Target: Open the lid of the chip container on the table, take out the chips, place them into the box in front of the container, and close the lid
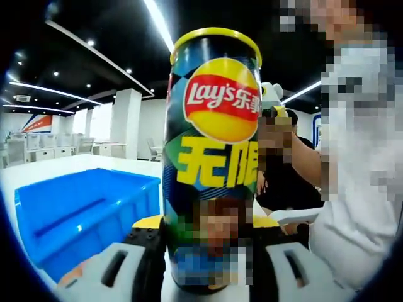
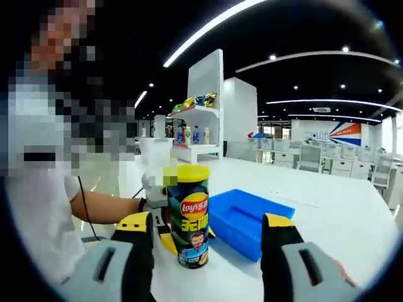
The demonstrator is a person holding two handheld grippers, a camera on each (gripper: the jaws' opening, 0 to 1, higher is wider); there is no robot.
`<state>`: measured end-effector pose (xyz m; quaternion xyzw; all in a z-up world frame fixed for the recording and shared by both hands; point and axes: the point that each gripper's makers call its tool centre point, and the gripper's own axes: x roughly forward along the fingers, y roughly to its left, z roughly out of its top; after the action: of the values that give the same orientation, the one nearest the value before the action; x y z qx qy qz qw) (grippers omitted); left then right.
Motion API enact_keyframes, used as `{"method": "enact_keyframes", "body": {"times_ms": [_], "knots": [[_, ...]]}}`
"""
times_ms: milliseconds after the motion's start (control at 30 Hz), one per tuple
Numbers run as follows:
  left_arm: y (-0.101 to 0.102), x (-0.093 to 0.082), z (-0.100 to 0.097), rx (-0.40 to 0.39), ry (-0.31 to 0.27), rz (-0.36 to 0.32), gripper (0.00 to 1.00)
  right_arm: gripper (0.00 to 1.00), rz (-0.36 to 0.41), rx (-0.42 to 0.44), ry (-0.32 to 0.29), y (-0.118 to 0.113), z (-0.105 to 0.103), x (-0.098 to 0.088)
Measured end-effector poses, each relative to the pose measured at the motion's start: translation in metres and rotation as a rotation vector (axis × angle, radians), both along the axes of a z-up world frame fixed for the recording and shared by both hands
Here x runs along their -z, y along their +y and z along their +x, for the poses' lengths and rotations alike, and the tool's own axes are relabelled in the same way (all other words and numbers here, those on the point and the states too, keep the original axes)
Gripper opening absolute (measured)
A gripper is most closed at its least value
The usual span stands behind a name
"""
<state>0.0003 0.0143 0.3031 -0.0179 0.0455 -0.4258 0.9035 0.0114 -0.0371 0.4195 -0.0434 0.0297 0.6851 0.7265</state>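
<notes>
None of the job is done yet. My left tongs (image 1: 208, 251) squeeze the tall dark chip can with its yellow lid (image 1: 213, 157) still on; my right tongs (image 2: 208, 251) hang open near the empty blue plastic box (image 2: 249, 220).

White table (image 2: 327, 207) is carrying everything I'm working with here. The chip can (image 2: 191, 215) is standing upright on it, yellow lid still on. The blue box (image 2: 247, 220) is sitting on the table just beside the can, open side up; I can't tell whether they're touching. In my left gripper view the same can (image 1: 213, 157) is standing on the tabletop (image 1: 82, 165) with the blue box (image 1: 82, 211) next to it. Another person's chair and the desks further back are standing on the floor, not on this table.
</notes>
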Motion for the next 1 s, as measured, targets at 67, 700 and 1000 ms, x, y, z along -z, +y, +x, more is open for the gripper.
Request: {"method": "enact_keyframes", "body": {"times_ms": [67,700,1000], "knots": [[0.0,0.0,0.0,0.001,0.0,-0.003,0.51,0.7,0.003,-0.007,-0.009,0.005,-0.002,-0.002],[-0.003,0.0,0.002,0.018,-0.003,-0.002,0.51,0.71,0.001,-0.098,-0.037,0.062,-0.025,-0.006],[-0.002,0.0,0.001,0.018,-0.001,0.002,0.51,0.65,0.023,-0.117,-0.024,0.079,-0.025,-0.007]]}}
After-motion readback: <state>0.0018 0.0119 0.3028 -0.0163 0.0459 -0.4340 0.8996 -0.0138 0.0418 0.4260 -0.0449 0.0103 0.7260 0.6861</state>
